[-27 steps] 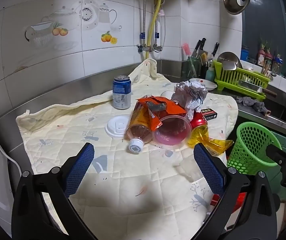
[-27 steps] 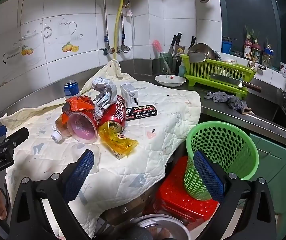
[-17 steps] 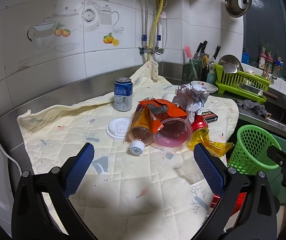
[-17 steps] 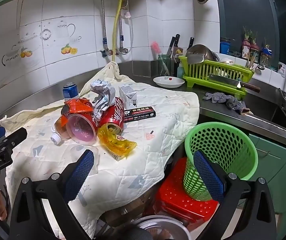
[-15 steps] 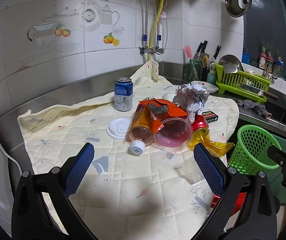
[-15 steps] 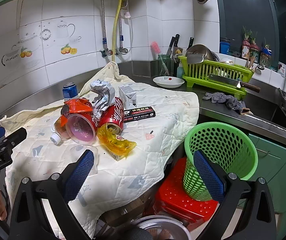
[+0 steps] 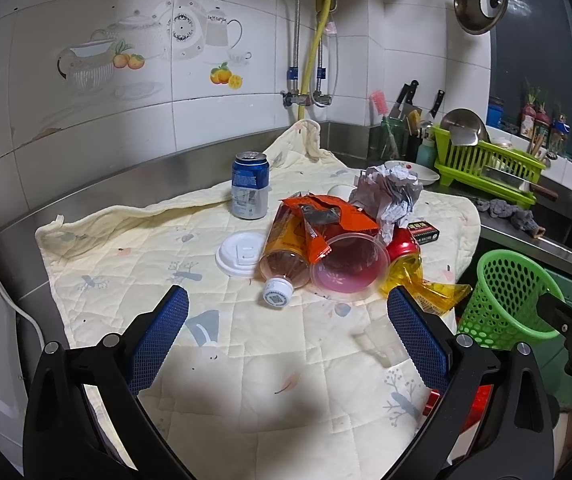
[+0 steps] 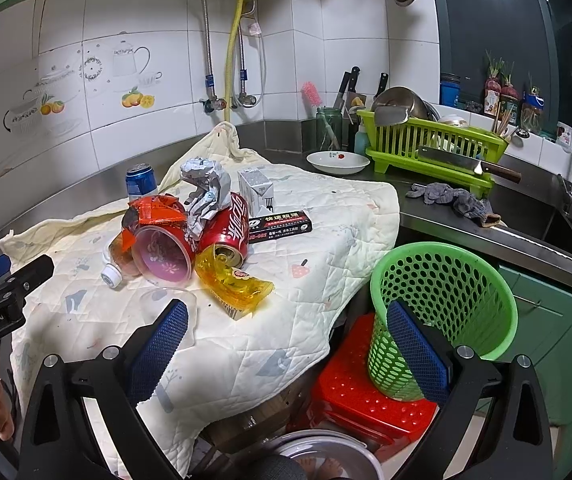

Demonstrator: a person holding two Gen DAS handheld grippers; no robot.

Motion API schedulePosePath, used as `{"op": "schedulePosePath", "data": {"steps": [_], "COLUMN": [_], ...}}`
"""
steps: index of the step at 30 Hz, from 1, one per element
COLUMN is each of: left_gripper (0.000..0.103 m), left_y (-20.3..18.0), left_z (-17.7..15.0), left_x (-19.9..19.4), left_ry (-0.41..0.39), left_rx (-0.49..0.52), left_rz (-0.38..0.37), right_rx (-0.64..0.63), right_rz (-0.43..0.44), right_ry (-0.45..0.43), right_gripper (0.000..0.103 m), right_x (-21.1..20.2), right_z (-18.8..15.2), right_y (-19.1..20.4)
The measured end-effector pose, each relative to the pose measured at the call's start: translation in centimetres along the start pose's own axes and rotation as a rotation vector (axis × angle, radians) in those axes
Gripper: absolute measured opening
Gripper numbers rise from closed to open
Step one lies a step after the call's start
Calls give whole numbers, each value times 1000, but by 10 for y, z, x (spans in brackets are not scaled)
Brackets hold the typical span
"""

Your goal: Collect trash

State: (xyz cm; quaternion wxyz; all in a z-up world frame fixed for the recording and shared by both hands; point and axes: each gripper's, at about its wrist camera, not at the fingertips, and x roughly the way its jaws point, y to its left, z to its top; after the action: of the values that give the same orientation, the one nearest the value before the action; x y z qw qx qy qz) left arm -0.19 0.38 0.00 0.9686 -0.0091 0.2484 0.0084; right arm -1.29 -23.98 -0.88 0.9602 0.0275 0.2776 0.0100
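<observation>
Both sets of jaws wide open, empty: left gripper (image 7: 288, 334), right gripper (image 8: 288, 334). Trash pile (image 7: 326, 240) on quilted cloth (image 7: 245, 380) over bench. Green basket (image 8: 442, 304) on red stool (image 8: 350, 396) beside bench

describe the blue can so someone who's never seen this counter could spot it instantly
Start at the cream quilted cloth spread over the steel counter, and find the trash pile in its middle. The blue can stands just behind that pile, toward the tiled wall. It is the only upright drink container; the red can lies on its side in the pile.
</observation>
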Motion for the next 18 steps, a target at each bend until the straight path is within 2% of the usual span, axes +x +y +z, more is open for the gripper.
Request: {"op": "schedulePosePath", "data": {"steps": [18], "left_gripper": [98], "left_y": [3], "left_z": [-1], "left_x": [3], "left_ry": [4], "left_rx": [-9], "left_rz": [0], "right_rx": [-4], "right_rz": [2], "right_ry": [5], "right_gripper": [97], "right_x": [3], "right_z": [-2], "right_y": [5]}}
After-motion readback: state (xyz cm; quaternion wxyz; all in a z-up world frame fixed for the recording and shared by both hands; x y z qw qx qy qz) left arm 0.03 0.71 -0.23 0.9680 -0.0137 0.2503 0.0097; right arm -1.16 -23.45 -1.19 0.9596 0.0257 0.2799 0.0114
